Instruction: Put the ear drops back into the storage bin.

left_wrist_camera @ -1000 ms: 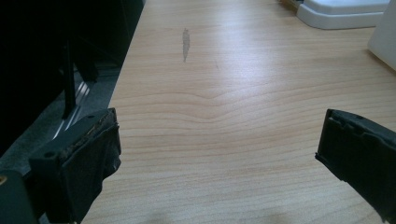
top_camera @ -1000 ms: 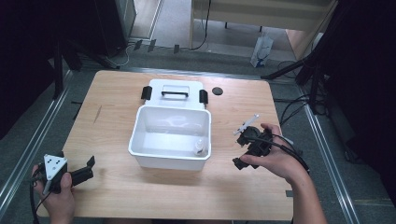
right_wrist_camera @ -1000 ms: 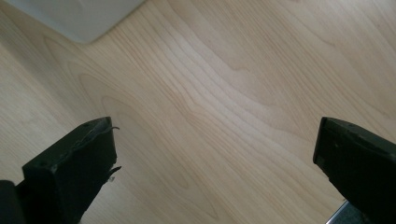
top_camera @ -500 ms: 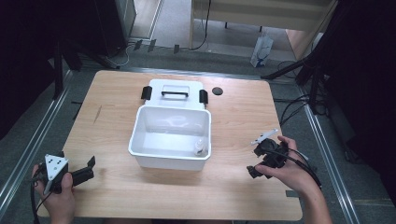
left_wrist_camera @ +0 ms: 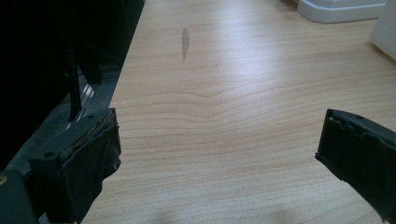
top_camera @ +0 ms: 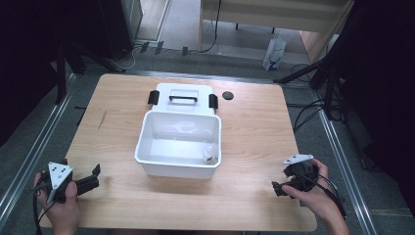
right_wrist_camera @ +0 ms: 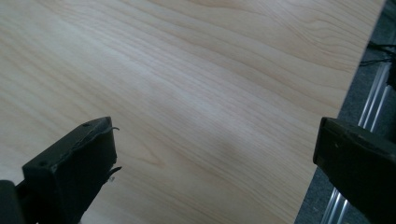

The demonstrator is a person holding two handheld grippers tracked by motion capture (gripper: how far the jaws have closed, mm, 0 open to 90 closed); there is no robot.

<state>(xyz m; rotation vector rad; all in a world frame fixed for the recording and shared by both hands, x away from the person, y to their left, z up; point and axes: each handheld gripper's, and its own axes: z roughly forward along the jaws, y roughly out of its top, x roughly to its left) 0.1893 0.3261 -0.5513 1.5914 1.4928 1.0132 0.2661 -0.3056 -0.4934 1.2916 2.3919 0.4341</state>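
Observation:
A white plastic bin [top_camera: 147, 147] stands open in the middle of the wooden table [top_camera: 254, 127]. A small clear bottle [top_camera: 209, 154] stands inside it at the near right corner. The bin's white lid [top_camera: 182, 92], with a black handle and black clips, lies flat just behind it. My left gripper [top_camera: 94, 177] is held at the near left corner, open and holding nothing. Its own view has the left gripper [left_wrist_camera: 219, 140] over bare wood. My right gripper [top_camera: 280, 182] is low at the near right corner, open. The right gripper [right_wrist_camera: 217, 140] has nothing between its jaws.
A small black round disc [top_camera: 227, 95] lies on the table to the right of the lid. The bin's corner [left_wrist_camera: 385, 28] and the lid's edge [left_wrist_camera: 336, 9] lie far ahead of the left gripper. The table's right edge [right_wrist_camera: 345, 93] and a metal rail [right_wrist_camera: 373, 121] are close to the right gripper.
My right gripper has drawn back from beside the bin's right wall to the near right corner of the table. The left gripper has stayed in place.

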